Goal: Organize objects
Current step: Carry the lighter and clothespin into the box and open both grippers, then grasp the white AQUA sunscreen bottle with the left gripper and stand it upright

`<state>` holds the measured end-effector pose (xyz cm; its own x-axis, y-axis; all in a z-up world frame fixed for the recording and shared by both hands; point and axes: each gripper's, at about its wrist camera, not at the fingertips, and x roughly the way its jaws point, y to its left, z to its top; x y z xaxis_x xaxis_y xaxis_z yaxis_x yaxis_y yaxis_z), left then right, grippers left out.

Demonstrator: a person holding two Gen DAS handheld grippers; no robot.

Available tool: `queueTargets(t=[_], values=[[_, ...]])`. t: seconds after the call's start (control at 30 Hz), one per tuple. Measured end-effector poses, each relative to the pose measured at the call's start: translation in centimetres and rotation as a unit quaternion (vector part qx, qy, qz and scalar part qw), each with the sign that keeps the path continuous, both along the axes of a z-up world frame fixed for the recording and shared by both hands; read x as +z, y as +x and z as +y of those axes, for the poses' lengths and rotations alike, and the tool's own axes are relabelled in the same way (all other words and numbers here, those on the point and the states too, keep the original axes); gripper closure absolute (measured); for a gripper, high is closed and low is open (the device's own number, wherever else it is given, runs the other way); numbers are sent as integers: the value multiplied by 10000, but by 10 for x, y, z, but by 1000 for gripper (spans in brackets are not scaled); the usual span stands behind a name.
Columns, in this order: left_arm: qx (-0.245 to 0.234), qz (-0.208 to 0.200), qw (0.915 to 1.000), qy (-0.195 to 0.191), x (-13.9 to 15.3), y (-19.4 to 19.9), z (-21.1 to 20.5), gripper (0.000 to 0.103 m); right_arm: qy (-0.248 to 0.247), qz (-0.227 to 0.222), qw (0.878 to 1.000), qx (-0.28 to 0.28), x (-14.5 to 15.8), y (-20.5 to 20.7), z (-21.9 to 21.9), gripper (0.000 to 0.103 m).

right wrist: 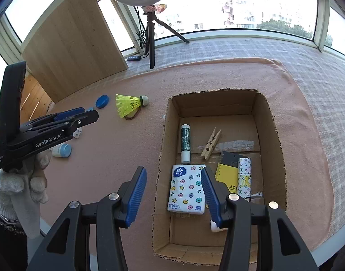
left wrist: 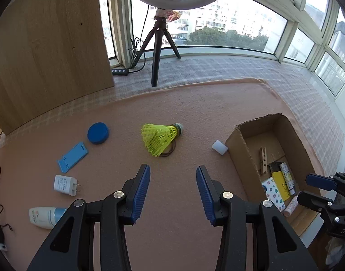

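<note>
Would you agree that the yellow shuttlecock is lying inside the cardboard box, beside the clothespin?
Not quite: the yellow shuttlecock lies on the pink mat, outside the cardboard box, as the right wrist view shows. The clothespin is inside the box.

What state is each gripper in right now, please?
Left gripper: open, holding nothing, above the pink mat.
Right gripper: open, holding nothing, over the cardboard box.

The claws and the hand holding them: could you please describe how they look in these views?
Both claws, left claw and right claw, are black plastic with ribbed blue pads and silver rivets. Seen from the right wrist view, the left one carries white "GenRobot.AI" lettering on its side, and the hand gripping it wears a white knitted glove.
</note>
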<state>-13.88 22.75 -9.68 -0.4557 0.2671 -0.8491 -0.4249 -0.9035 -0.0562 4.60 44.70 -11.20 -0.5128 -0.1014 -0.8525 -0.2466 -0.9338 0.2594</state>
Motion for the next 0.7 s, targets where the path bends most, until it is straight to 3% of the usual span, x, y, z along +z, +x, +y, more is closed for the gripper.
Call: queueTargets(t=[0.47, 0.7], values=[[935, -450, 9943, -263, -39, -54, -213, 57, 62, -55, 10000, -56, 7, -18, -103, 57], [1112, -798, 9903, -241, -69, -83, -282, 59, 105, -138, 9998, -117, 3, -18, -150, 57]])
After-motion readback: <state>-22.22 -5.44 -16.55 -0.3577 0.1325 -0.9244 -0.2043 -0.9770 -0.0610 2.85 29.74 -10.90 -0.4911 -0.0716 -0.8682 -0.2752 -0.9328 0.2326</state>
